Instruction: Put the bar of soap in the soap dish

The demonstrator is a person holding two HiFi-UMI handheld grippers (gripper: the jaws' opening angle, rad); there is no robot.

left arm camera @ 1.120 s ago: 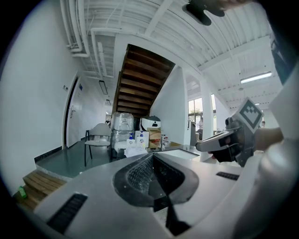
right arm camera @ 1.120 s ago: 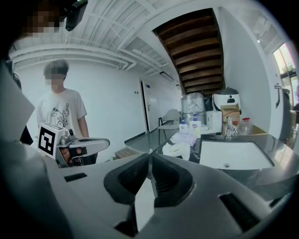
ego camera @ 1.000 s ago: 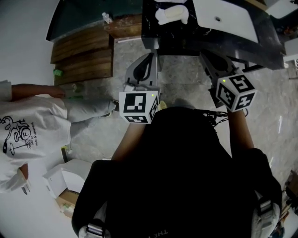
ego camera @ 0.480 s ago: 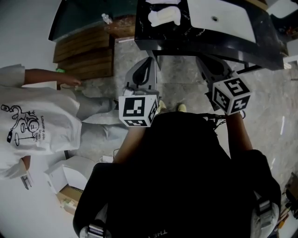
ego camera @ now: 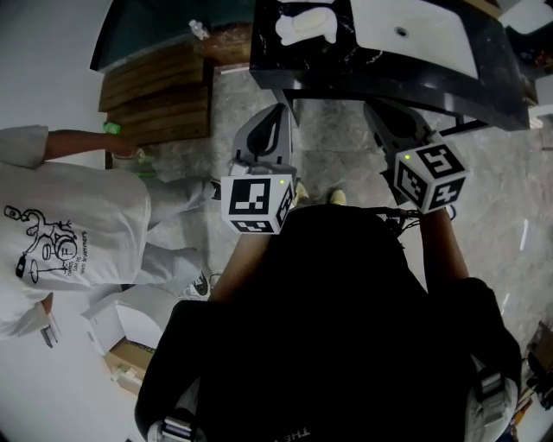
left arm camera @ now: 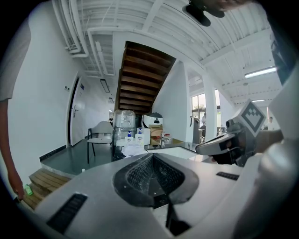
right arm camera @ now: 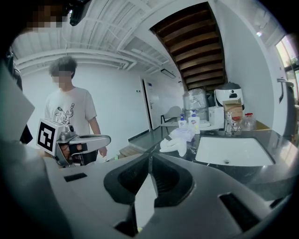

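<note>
Grey stone flooring [ego camera: 337,147] fills the middle of the head view, below a black counter [ego camera: 415,73] that runs along the top edge. At the far left, wooden steps [ego camera: 155,95] rise toward the corner, and a bystander in a white printed T-shirt [ego camera: 60,233] stands just below them, one arm reaching toward the steps.

Next comes the left gripper [ego camera: 281,110], held out level in front of the person, its tip just short of the counter edge. In the left gripper view its jaws meet at the tip [left arm camera: 153,157] with nothing between them.

On the counter above it lies a crumpled white cloth [ego camera: 307,26], and to the right of that sits a white sink basin [ego camera: 415,30]. The right gripper view shows two pump bottles [right arm camera: 192,121] standing behind the cloth. The bar of soap and the soap dish cannot be picked out among the things on the counter; neither gripper carries the soap.

The right gripper [ego camera: 378,108] is held beside the left one, well apart from it and pointing at the counter below the basin. Its jaws are pressed together, empty [right arm camera: 149,158].
</note>
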